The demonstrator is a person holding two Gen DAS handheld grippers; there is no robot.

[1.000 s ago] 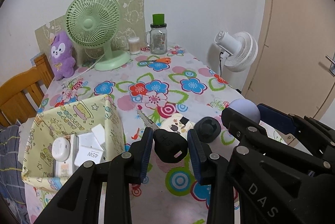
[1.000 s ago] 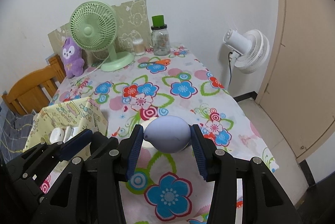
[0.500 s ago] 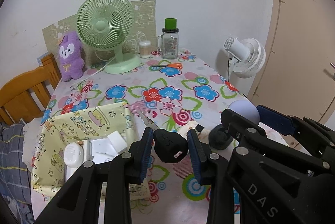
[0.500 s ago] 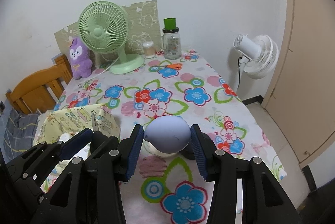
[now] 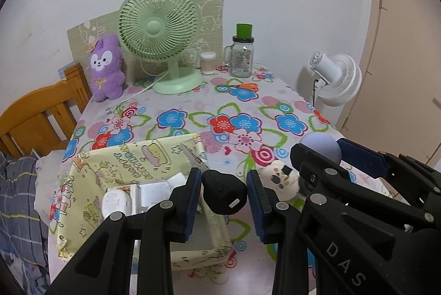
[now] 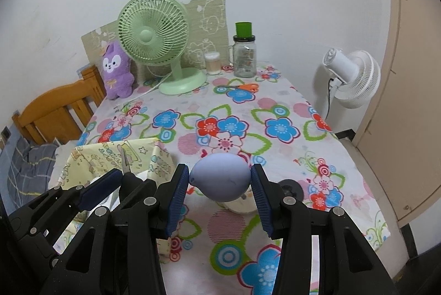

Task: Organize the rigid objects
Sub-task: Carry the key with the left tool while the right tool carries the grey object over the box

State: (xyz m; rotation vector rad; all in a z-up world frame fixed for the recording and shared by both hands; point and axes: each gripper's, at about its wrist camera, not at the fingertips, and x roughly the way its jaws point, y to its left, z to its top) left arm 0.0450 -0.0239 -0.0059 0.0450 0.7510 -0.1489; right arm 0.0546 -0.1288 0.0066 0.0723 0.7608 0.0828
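Observation:
My left gripper (image 5: 223,194) is shut on a black car key (image 5: 223,191), its metal blade pointing away over the yellow patterned box (image 5: 91,176). Both hang above the box's right part. My right gripper (image 6: 219,180) is shut on a lavender egg-shaped object (image 6: 220,176), held above the flowered table (image 6: 275,146). In the left wrist view the lavender egg (image 5: 321,144) shows at the right, in front of the right gripper's arm. A cream round toy (image 5: 278,179) and a black round object (image 6: 292,188) lie on the table below the grippers. The box holds several white items (image 5: 117,202).
At the table's far end stand a green fan (image 5: 162,33), a purple plush (image 5: 106,66), a cotton-swab jar (image 5: 208,63), a glass jar with green lid (image 5: 242,55) and orange scissors (image 5: 242,86). A white fan (image 5: 336,78) stands right of the table, a wooden chair (image 5: 41,115) left.
Both grippers have drawn back and leftward with their objects still held. The black key now hangs over the yellow box; the cream toy and black object sit further right in view.

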